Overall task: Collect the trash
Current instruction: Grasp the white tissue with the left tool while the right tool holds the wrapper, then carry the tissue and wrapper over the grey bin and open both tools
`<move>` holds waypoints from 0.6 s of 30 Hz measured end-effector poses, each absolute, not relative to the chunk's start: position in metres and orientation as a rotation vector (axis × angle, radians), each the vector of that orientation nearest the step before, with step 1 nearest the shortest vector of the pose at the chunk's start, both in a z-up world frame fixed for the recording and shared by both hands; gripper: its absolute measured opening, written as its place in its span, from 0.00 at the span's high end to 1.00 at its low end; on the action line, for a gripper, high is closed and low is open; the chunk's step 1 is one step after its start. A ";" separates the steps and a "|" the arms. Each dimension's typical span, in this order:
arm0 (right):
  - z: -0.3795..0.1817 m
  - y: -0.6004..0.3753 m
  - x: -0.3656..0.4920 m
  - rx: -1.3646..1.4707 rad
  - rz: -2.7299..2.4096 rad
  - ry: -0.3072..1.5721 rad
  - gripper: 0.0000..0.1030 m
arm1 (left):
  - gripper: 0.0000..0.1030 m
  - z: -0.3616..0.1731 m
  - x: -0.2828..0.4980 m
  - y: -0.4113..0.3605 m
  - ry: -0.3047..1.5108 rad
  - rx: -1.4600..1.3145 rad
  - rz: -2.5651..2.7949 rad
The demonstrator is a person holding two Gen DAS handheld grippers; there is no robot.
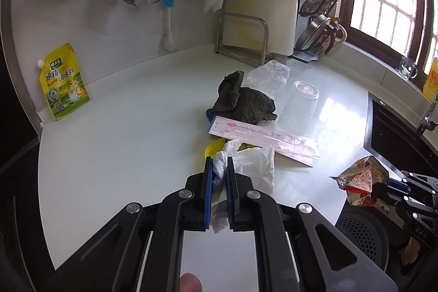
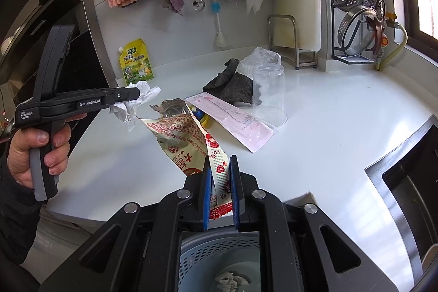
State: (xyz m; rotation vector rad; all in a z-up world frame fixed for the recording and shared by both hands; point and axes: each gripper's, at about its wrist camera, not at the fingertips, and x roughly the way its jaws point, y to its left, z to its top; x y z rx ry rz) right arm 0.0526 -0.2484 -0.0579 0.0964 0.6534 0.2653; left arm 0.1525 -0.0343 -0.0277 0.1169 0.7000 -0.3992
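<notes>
My left gripper (image 1: 219, 162) is shut on a crumpled white tissue (image 1: 251, 166) and holds it above the white counter (image 1: 123, 127). It also shows in the right wrist view (image 2: 137, 97), with the tissue (image 2: 137, 103) hanging from it. My right gripper (image 2: 221, 163) is shut on a red and cream snack wrapper (image 2: 186, 136), held over a grey perforated trash bin (image 2: 219, 251) below the counter edge. The wrapper (image 1: 361, 179) and the bin (image 1: 364, 234) show at the right of the left wrist view. A crumpled tissue (image 2: 231, 279) lies in the bin.
On the counter lie a dark cloth (image 1: 243, 100), a clear plastic bag (image 1: 268, 78), an upturned clear cup (image 1: 298, 108), a pink flat package (image 1: 262, 136) and a yellow item (image 1: 212, 149). A yellow seasoning pouch (image 1: 64, 81) leans on the wall. A sink (image 2: 410, 182) is at the right.
</notes>
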 end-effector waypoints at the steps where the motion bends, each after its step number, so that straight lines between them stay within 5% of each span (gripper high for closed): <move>1: -0.058 -0.248 0.049 0.095 0.263 0.656 0.89 | 0.91 -0.028 0.146 -0.033 0.697 0.123 -0.396; 18: -0.058 -0.240 -0.010 0.079 0.256 0.668 0.89 | 0.91 -0.028 0.060 -0.026 0.699 0.082 -0.388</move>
